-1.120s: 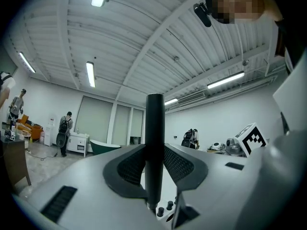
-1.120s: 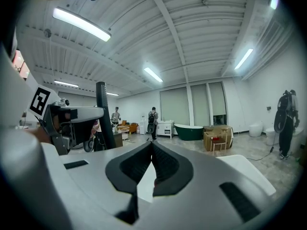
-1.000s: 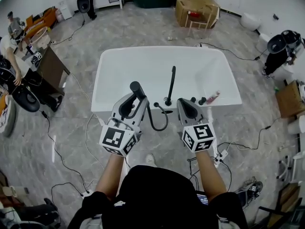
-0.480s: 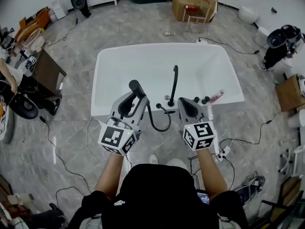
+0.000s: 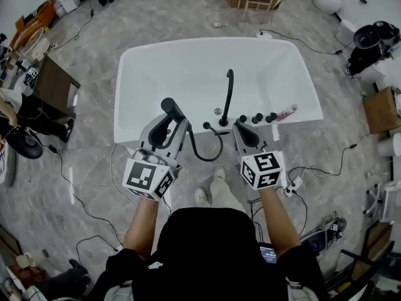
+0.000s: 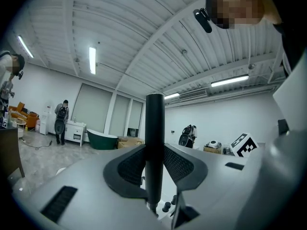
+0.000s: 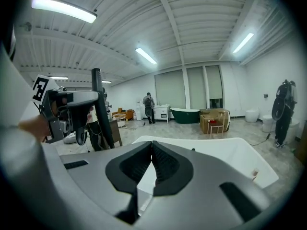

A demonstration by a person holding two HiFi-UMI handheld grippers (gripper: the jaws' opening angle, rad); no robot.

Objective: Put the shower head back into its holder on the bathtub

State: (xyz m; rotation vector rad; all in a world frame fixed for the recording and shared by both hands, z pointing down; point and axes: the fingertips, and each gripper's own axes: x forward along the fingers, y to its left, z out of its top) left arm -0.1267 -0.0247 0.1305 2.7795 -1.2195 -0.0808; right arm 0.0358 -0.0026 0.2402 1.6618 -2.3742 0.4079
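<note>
The left gripper (image 6: 154, 163) pinches the shower head (image 6: 154, 138) by its black handle. The dark pads sit on either side of the handle, which stands upright between them. From the head view, the left gripper (image 5: 170, 123) holds the shower head (image 5: 170, 107) just above the near rim of the bathtub (image 5: 123, 99), towards that rim's left half. The right gripper (image 7: 151, 153) has its jaws pressed together with nothing between them. It hangs over the near rim (image 5: 245, 132), just in front of the row of black knobs (image 5: 255, 118).

A black hose (image 5: 208, 153) loops from the handle down outside the near rim and up again to a small black fitting (image 5: 206, 125) beside the faucet spout (image 5: 228, 93). That fitting is probably the holder, though it is too small to tell for sure.

The main risk is the grip. The handle is round and smooth and is pinched on a narrow band, so the stiff hose could twist it in the pads or drag it out as it travels along the rim. If it dropped, it would strike the white rim or fall inside the tub.

A tilted handle could also miss the small holder, or catch on the spout close by. The idle right gripper sits near the knobs and could nudge one. A wide sweep might knock over the pink bottle (image 5: 287, 112) at the right end of the near rim.
</note>
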